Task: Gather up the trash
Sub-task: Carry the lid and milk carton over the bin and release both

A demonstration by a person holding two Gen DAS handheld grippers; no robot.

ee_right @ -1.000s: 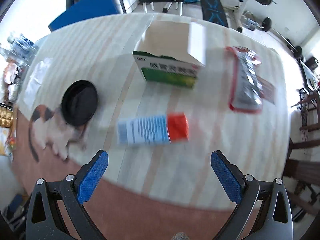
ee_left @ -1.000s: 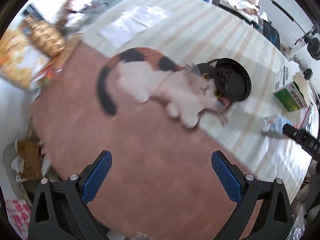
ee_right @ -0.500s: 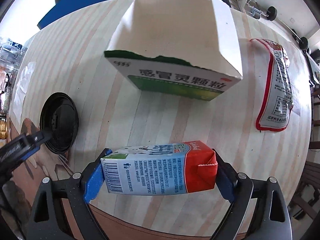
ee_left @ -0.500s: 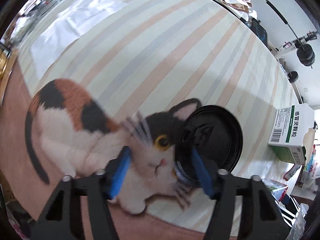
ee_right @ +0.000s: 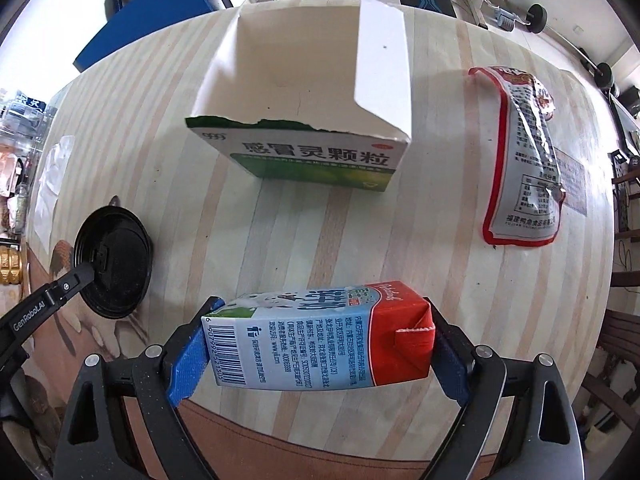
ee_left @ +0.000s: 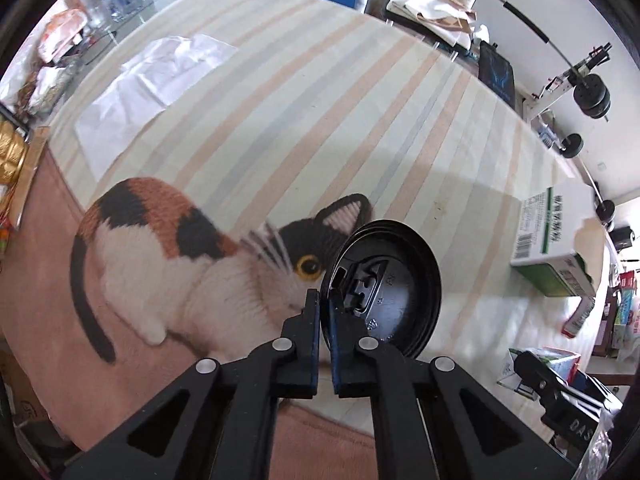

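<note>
Where visible: one carton, one lid.

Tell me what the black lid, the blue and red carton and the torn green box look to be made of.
Black lid: thin moulded plastic, glossy, with pressed ridges and a sip tab.
Blue and red carton: coated paperboard, smooth printed faces and a folded, glued end flap.
Torn green box: plain cardboard, matte white inside, with a ragged fibrous tear along its edge.

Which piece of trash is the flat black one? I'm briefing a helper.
On the striped tablecloth, look left of the torn green medicine box. The black plastic cup lid lies by the cat picture, the only round, dark item.
</note>
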